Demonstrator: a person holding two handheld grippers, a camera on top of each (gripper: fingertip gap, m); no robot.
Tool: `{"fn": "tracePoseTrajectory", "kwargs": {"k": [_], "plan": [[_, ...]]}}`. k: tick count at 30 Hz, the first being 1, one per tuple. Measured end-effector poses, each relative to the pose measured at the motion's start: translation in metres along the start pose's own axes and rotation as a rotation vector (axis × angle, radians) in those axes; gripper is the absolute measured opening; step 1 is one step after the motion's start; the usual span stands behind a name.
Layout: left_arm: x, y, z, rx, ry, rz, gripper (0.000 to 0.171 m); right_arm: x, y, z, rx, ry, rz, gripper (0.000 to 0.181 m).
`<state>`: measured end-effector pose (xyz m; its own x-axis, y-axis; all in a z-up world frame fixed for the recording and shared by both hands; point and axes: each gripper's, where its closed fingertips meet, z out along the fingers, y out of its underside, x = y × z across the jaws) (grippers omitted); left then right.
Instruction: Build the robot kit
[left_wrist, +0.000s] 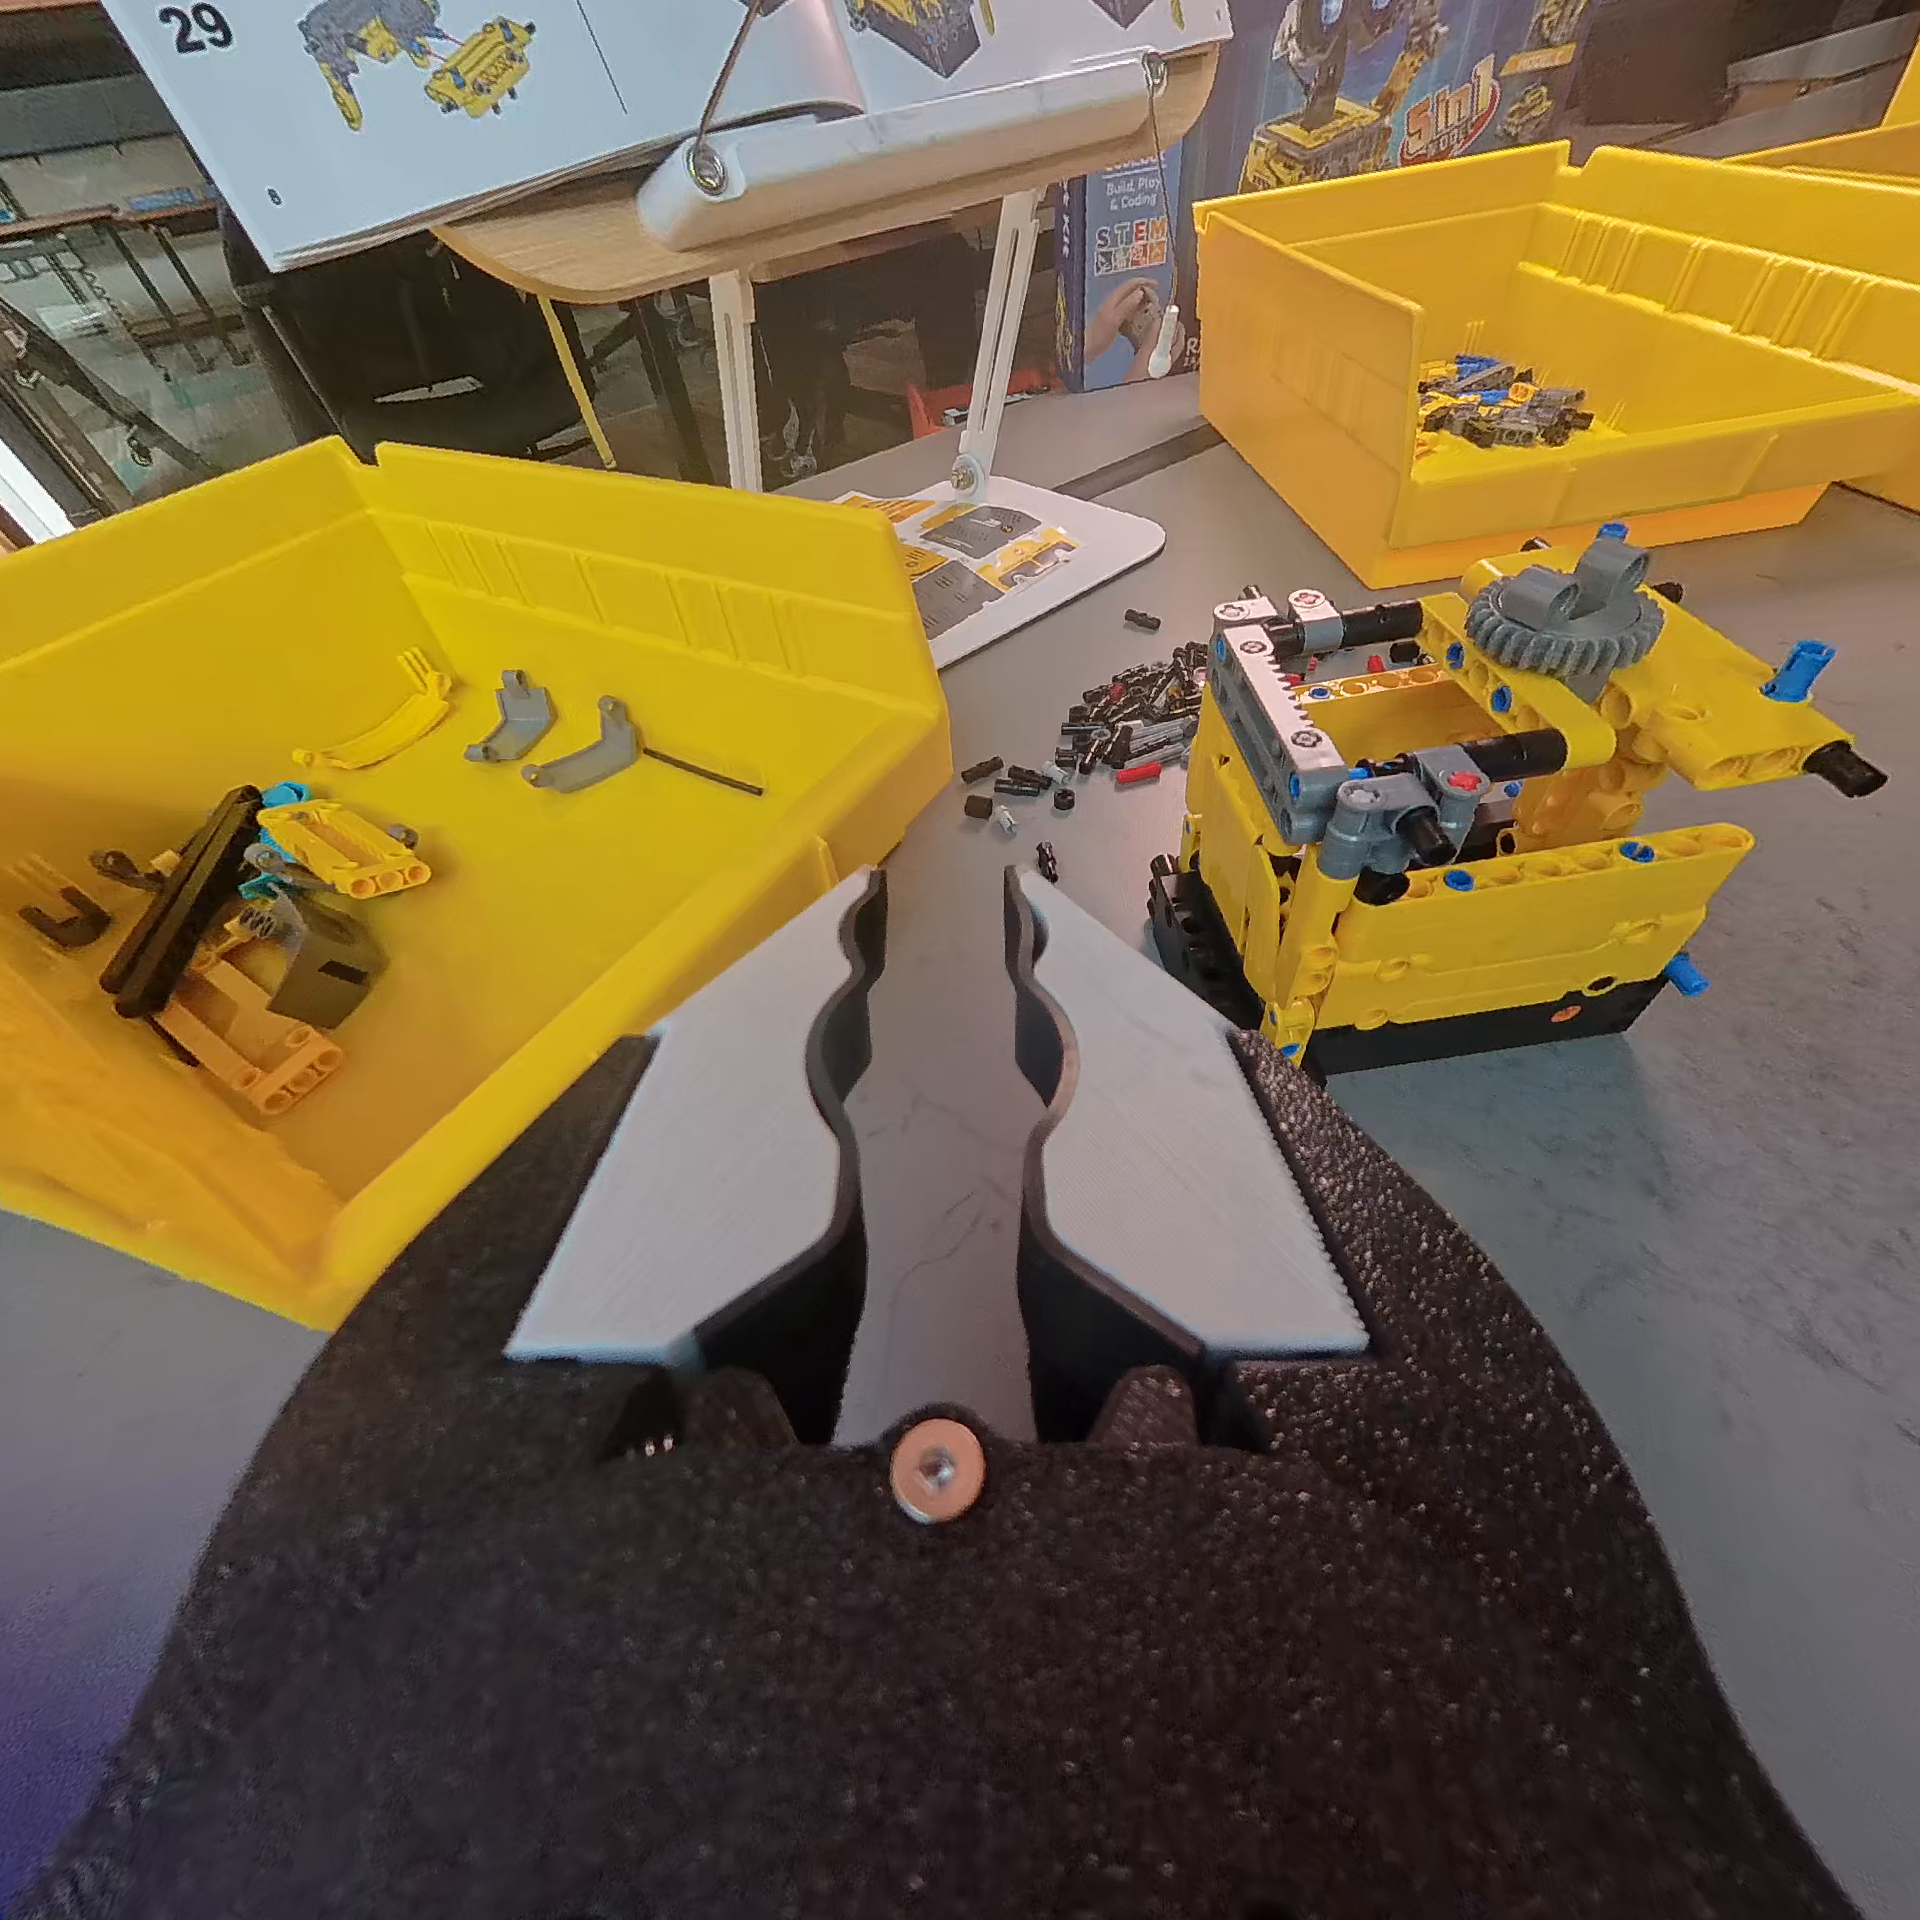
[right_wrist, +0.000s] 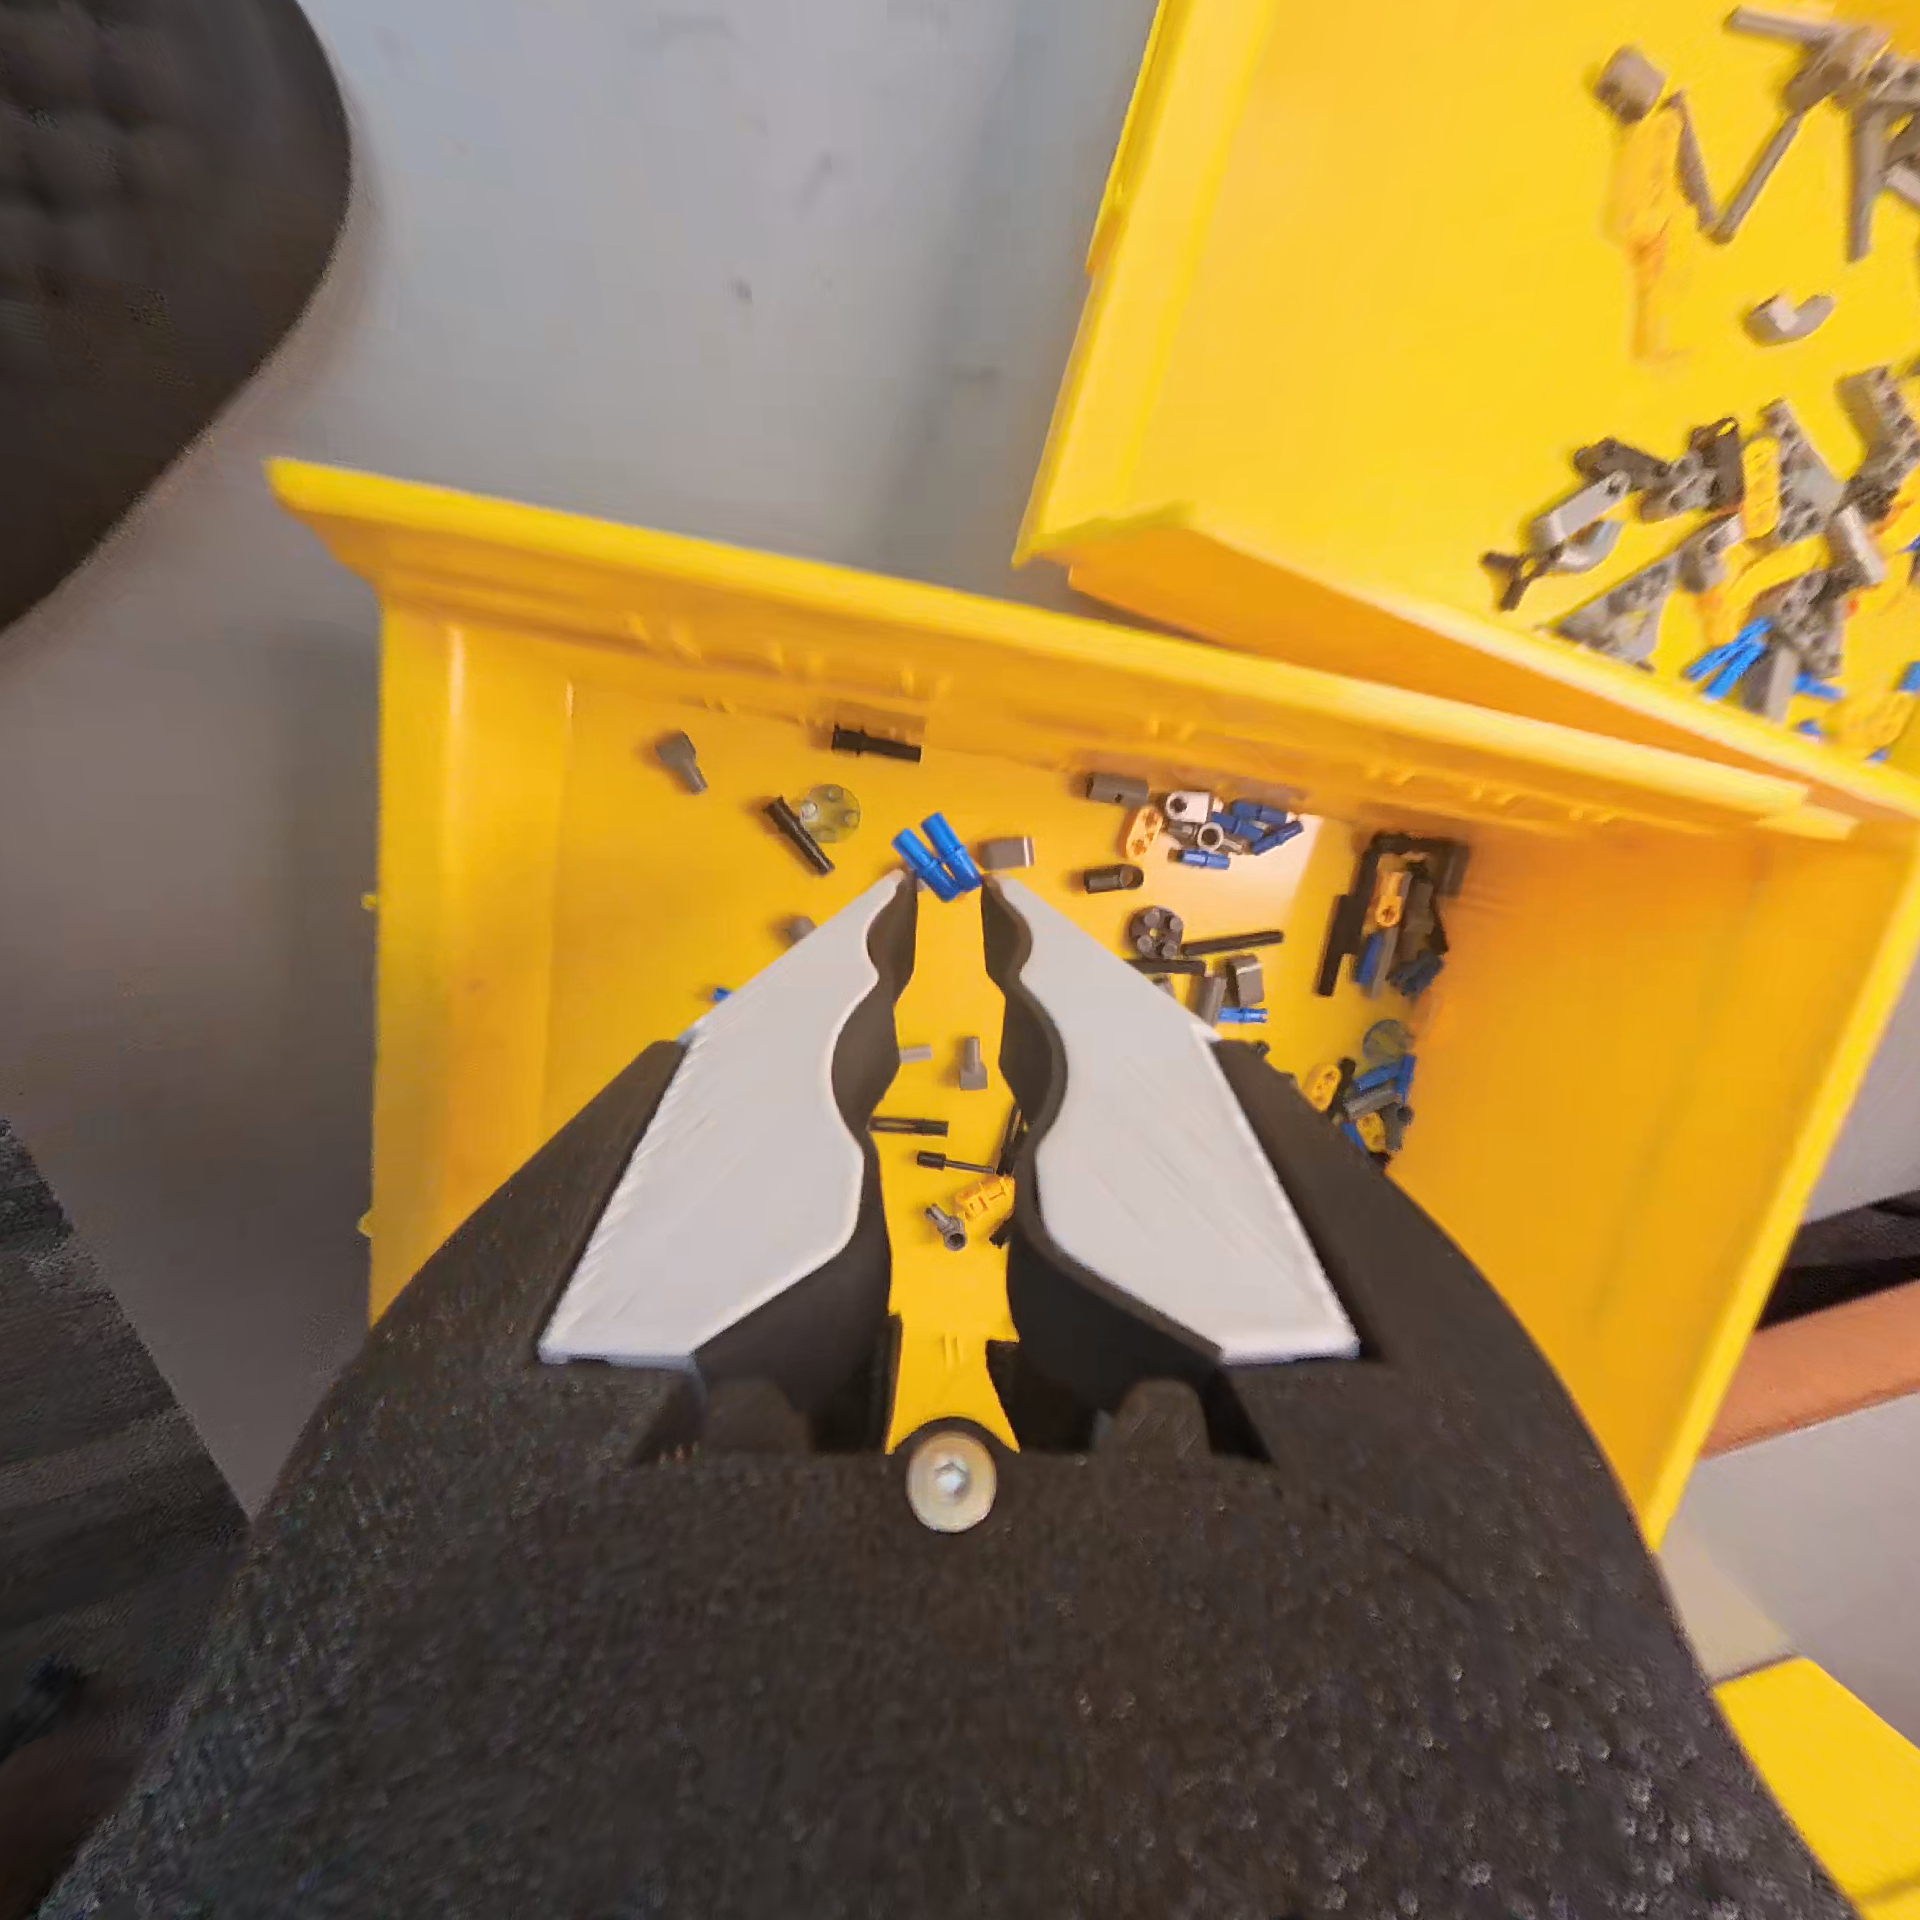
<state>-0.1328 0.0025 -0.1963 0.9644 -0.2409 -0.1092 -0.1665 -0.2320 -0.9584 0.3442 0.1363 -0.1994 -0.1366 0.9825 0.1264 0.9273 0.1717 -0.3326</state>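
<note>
My left gripper (left_wrist: 945, 883) is open and empty, low over the grey table (left_wrist: 1558, 1299). It sits between a yellow bin (left_wrist: 623, 935) on its left and a yellow brick-built vehicle model (left_wrist: 1455, 831) on its right. A pile of small black pins (left_wrist: 1132, 707) lies just beyond its tips. My right gripper (right_wrist: 943, 885) reaches into another yellow bin (right_wrist: 1558, 997) of small parts. Its jaws are nearly together, with the tips touching both sides of a pair of blue pins (right_wrist: 935, 852).
The left bin holds grey angled pieces (left_wrist: 520, 717), a yellow curved piece (left_wrist: 379, 727) and a small sub-assembly (left_wrist: 249, 914). An instruction booklet on a white stand (left_wrist: 997, 364) stands behind. More yellow bins of parts lie at the far right (left_wrist: 1558, 312) and upper right (right_wrist: 1455, 312).
</note>
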Motion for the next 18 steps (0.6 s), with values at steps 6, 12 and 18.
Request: {"fn": "tracePoseTrajectory", "kwargs": {"k": [6, 12, 18], "plan": [[0.005, -0.003, -0.002, 0.021, 0.033, 0.001, 0.022, -0.021, -0.104, -0.023, 0.137, -0.034, -0.112, 0.011], [0.011, -0.005, -0.006, 0.041, 0.088, -0.018, 0.023, -0.069, -0.209, 0.029, 0.179, -0.110, -0.286, 0.011], [0.026, -0.007, -0.012, 0.054, 0.154, -0.010, 0.023, -0.122, -0.261, 0.114, 0.180, -0.205, -0.283, 0.011]]}}
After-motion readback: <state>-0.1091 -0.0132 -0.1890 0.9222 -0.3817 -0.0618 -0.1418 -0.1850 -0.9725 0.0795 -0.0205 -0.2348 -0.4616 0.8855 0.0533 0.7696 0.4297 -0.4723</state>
